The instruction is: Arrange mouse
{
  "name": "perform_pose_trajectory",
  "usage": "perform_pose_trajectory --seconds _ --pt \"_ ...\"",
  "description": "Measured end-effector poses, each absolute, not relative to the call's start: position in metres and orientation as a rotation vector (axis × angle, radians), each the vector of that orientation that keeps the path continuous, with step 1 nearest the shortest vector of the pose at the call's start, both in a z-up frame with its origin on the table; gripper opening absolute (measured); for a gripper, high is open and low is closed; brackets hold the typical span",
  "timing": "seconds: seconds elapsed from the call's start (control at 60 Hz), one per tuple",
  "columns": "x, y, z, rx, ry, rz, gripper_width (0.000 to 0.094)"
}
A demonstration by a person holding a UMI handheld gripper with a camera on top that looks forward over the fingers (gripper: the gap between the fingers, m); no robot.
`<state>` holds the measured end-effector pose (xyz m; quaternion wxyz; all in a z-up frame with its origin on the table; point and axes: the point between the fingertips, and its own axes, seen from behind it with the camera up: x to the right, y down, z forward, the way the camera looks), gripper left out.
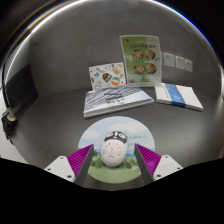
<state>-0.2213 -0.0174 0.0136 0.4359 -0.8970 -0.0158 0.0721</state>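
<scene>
A white mouse (112, 149) with small coloured marks lies on a round mouse pad (120, 128) with a printed picture, on the dark table. My gripper (113, 162) is low at the pad's near edge. The mouse stands between my two fingers, with the magenta pads (78, 160) at either side of it. A narrow gap shows at each side, so the fingers are open about it. The mouse rests on the pad.
Beyond the pad lie a striped booklet (116, 98) and a white and blue box (179, 95). Two picture cards (141, 54) lean on the back wall, with wall sockets (176, 62) to their right. A cable (9, 118) runs at the far left.
</scene>
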Motion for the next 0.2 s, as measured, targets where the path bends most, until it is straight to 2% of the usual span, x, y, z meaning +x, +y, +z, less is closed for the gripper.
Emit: perform_pose_trajectory --seconds 0.2 --pt "-0.182 -0.075 0.040 -2.195 -0.126 0.238 0.0847"
